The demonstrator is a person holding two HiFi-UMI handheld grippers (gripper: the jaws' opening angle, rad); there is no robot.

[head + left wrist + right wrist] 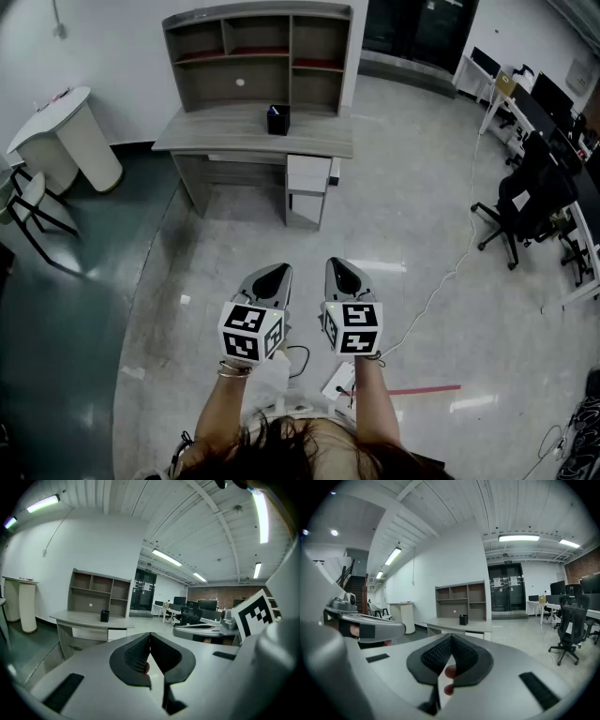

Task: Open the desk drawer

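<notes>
Grey-wood desk [253,131] with its white drawer [308,174], apparently shut, stands well ahead across the glossy pale floor [412,234] in the head view, and the left gripper [274,279] and right gripper [343,274] ride side by side, probably just carried for the approach. The left gripper view shows its jaws together on nothing, with the desk far off in a bright office. The right gripper view shows the same: jaws pressed together, empty, aimed at the desk.
</notes>
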